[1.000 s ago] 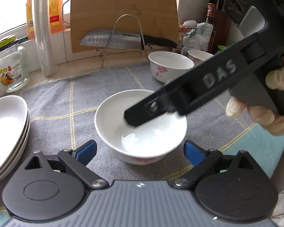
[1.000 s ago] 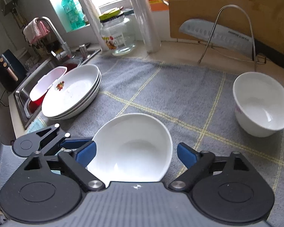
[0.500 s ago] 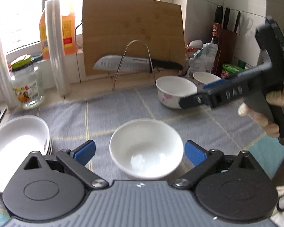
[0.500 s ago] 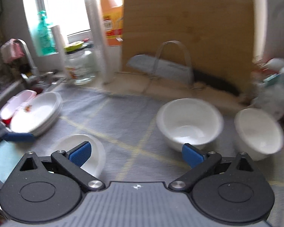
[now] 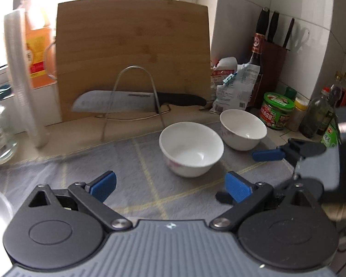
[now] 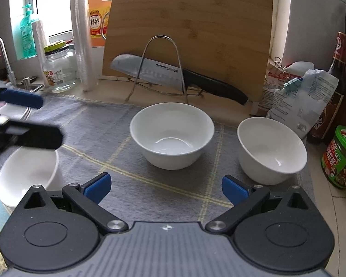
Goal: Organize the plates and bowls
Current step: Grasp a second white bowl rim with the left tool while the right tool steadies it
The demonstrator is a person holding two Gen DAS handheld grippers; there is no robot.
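Observation:
Three white bowls stand on a grey checked mat (image 6: 117,138). The middle bowl (image 6: 171,135) is straight ahead of my right gripper (image 6: 166,188), which is open and empty. A second bowl (image 6: 272,150) stands to its right, and a third bowl (image 6: 27,173) at the left, under my left gripper's fingers (image 6: 32,135). In the left wrist view my left gripper (image 5: 170,184) is open and empty; the middle bowl (image 5: 191,149) and the right bowl (image 5: 243,129) lie ahead of it. My right gripper's fingers (image 5: 267,155) show at the right. Stacked plates (image 6: 13,113) lie far left, mostly hidden.
A bamboo cutting board (image 6: 189,30) leans at the back behind a wire rack with a large knife (image 6: 173,73). A glass jar (image 6: 58,69), plastic cups (image 6: 83,39) and bottles stand back left. Bags (image 6: 299,92), a green-lidded jar (image 6: 341,159) and a knife block (image 5: 274,57) crowd the right.
Both grippers have swung right. The left gripper left the near bowl and now faces the two right-hand bowls. The right gripper has come closer to the middle bowl.

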